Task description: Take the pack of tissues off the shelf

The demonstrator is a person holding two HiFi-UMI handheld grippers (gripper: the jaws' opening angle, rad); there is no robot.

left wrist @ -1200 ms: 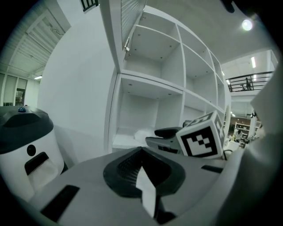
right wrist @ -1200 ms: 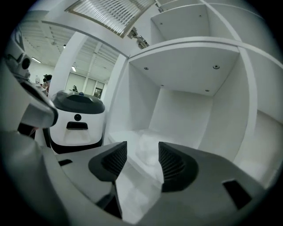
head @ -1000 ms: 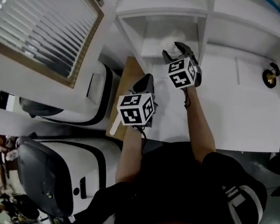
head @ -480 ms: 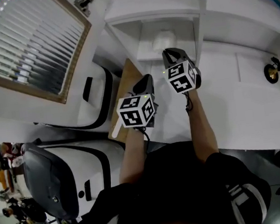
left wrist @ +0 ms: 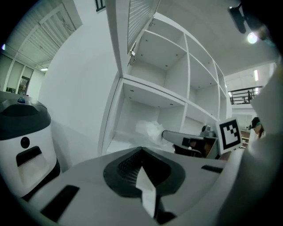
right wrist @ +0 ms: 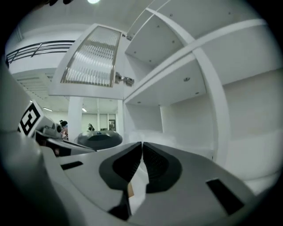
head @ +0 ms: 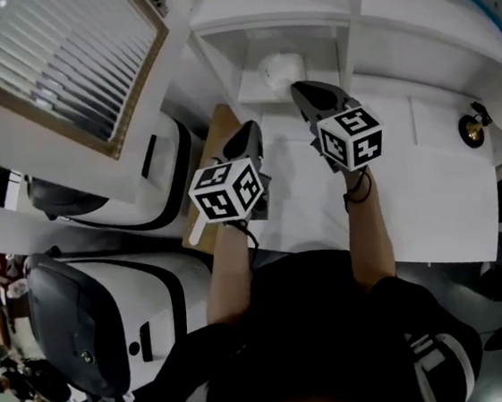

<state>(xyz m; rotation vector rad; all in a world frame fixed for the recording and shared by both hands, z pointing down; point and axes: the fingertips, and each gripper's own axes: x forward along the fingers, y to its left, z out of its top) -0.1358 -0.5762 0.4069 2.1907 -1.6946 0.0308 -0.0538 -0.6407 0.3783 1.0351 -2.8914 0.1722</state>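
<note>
- since a second ago the right gripper (head: 299,89) has gone from jaws spread wide to jaws almost together, and its marker cube (head: 353,137) has swung off to the right; the left gripper (head: 249,129) has barely shifted.
- right jaws: closing, down to a hairline slit in the right gripper view; their tips sit at the near edge of the pack of tissues (head: 277,66) and nip its crinkled wrap.
- pack of tissues: directly ahead of the right jaws, lying on the floor of an open compartment of the white shelf (head: 266,18); in the left gripper view it shows ahead and slightly right of the left jaws, with the right gripper's tip touching its right side.
- left jaws: pressed together with nothing between them, pointed toward the same compartment but held short of it, well back from the pack.
- left of the left jaws: a white-and-black machine (left wrist: 22,145), near the shelf's outer wall.
- above and left of the right jaws: a slatted door (right wrist: 90,57) standing open from the upper part of the shelf.
- behind both jaws: the person's bare forearms (head: 367,227); beneath the right one lies a white tabletop (head: 439,192), which runs up to the foot of the shelf.
</note>
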